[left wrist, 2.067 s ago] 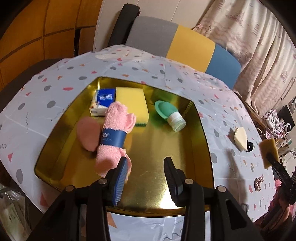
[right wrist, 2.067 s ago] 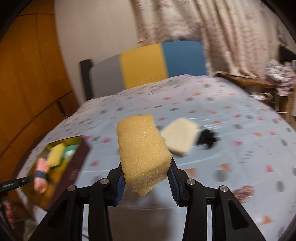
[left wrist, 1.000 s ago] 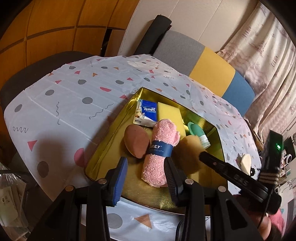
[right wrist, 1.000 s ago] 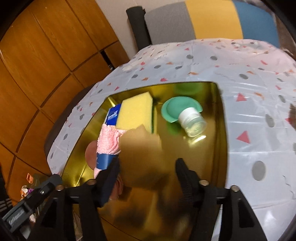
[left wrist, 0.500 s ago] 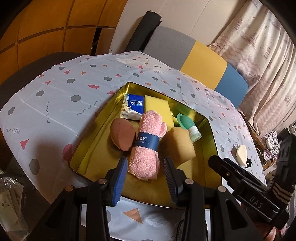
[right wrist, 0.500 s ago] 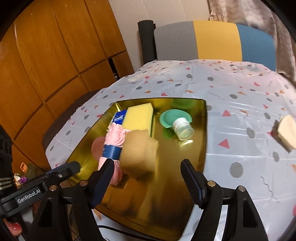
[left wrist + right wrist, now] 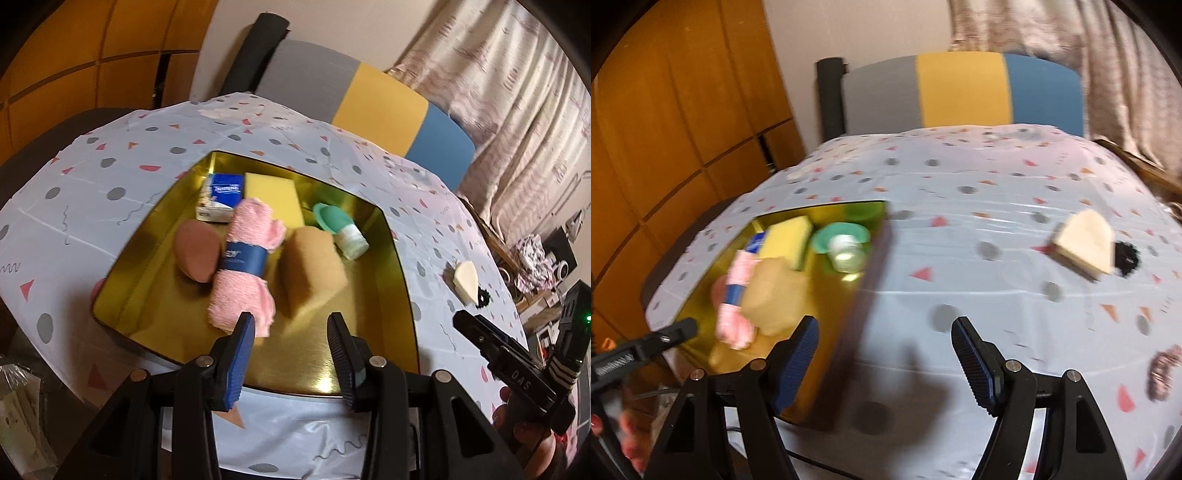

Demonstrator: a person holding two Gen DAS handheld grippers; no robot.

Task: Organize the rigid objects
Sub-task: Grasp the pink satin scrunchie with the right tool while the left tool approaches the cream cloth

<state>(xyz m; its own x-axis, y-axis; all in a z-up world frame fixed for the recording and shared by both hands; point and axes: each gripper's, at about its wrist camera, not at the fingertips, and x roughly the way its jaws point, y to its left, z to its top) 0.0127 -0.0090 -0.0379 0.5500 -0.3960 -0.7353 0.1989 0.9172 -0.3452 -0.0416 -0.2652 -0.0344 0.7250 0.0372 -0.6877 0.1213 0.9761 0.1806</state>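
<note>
Both tongs are seen empty: the right tongs (image 7: 884, 363), whose jaws have just been opening, are spread wide above the counter (image 7: 960, 236) beside the tray's near rim, and the left tongs (image 7: 291, 354) are held partly open over the near edge of the gold tray (image 7: 400, 280). A brown sponge (image 7: 312, 267) is seen lying in the tray, free of both tongs, just beside a pink rolled towel (image 7: 245, 266) and touching a green bottle (image 7: 341, 230). A yellow sponge (image 7: 275, 194), a tissue pack (image 7: 221, 201) and a brown oval puff (image 7: 195, 254) are also held by the tray. A cream wedge (image 7: 1087, 243) is left on the counter, well apart from the tray, with a black scrunchie (image 7: 1126, 258) touching it.
</note>
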